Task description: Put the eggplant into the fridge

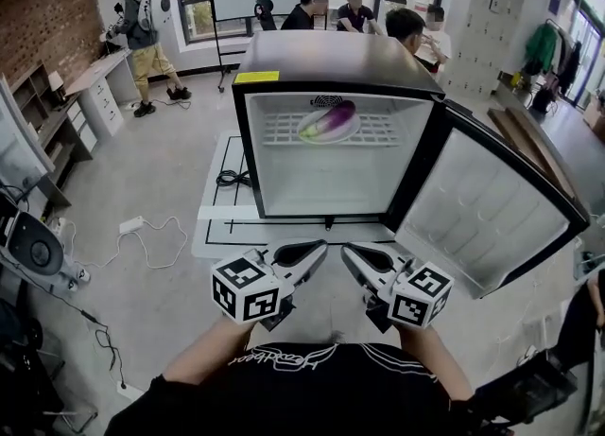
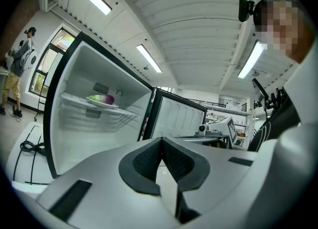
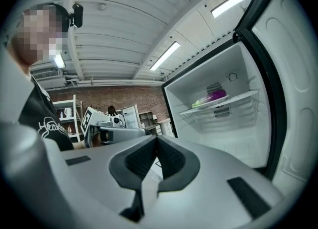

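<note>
Eggplant [image 1: 333,118]: on a plate [image 1: 304,129] on the fridge [image 1: 336,58] wire shelf [image 1: 380,128], upper centre.
Fridge door [image 1: 482,205]: open, at right.
My left gripper [image 1: 318,251]: clenched, empty, lower centre.
My right gripper [image 1: 350,253]: clenched, empty, beside it.

The fridge [image 1: 336,56] stands on a low platform [image 1: 216,226] on the floor, its door [image 1: 482,207] swung open to the right. Inside, 1 wire shelf [image 1: 383,129] sits high in the compartment. A plate [image 1: 307,131] rests on the shelf toward its left, with the eggplant [image 1: 333,119] on it. A cable [image 1: 232,178] lies on the platform just left of the fridge. Near, in front of the opening, the left gripper [image 1: 319,249] and right gripper [image 1: 348,252] are side by side. Several people [image 1: 354,8] are far behind the fridge.
</note>
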Demonstrator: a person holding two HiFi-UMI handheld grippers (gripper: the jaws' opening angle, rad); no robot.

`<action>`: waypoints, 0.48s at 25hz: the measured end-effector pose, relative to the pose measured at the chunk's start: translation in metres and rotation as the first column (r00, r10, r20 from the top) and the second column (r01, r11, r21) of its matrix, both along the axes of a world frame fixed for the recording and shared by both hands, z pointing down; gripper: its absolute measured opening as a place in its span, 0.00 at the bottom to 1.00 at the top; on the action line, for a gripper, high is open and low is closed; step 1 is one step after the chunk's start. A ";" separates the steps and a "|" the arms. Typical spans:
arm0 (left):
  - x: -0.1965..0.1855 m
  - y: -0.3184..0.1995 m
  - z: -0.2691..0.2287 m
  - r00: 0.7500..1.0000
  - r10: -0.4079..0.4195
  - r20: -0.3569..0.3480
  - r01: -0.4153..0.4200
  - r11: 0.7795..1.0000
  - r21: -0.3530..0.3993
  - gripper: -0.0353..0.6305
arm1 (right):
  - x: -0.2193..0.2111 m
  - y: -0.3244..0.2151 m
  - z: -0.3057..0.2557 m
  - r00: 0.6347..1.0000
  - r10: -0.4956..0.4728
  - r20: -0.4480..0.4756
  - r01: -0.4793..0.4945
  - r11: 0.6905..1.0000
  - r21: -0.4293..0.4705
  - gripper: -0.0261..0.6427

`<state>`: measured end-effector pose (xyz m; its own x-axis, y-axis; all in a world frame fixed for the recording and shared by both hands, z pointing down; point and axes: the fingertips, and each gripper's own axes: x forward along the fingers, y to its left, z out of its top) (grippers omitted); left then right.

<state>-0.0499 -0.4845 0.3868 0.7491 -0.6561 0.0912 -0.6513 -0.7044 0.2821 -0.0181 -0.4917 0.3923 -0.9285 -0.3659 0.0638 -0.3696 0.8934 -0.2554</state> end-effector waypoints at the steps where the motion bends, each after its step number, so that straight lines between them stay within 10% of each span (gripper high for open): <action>1: -0.003 0.004 0.004 1.000 -0.004 0.000 0.004 1.000 -0.003 0.07 | 0.001 0.004 0.002 1.000 0.003 -0.006 -0.003 1.000 0.000 0.05; 12: 0.017 0.048 0.020 0.999 0.036 0.007 -0.036 0.999 0.015 0.07 | 0.027 0.042 0.025 0.996 -0.004 -0.084 0.006 1.000 0.023 0.05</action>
